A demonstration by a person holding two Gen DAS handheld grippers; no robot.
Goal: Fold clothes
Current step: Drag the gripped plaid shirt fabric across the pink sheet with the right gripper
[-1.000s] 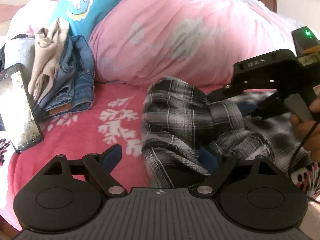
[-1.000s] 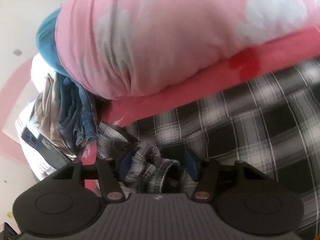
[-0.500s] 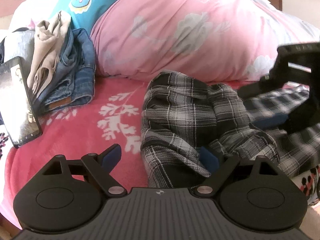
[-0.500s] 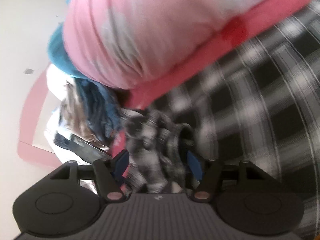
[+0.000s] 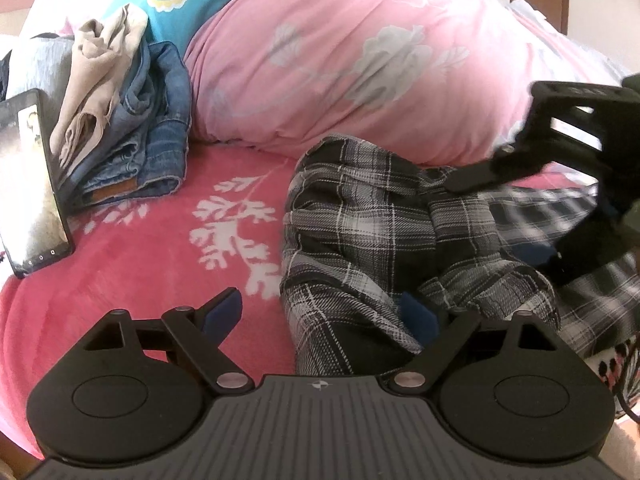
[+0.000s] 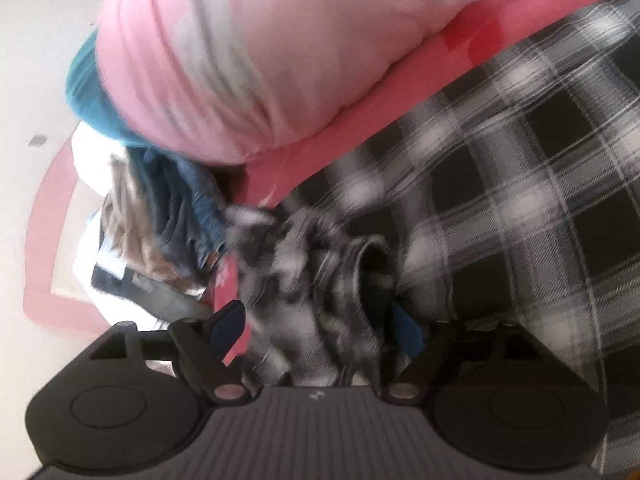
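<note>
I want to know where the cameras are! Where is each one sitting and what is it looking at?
Left wrist view: sits on the left claw, looks across the red blanket at the plaid shirt; the right claw shows too.
Right wrist view: sits on the right claw, looks close at the bunched shirt; its jaws are opening around the cloth.
Both share the shirt, pink pillow and jeans.

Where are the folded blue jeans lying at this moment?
In the left wrist view the blue jeans lie at the far left on the red blanket, under a beige garment, between the phone and the pink pillow.
</note>
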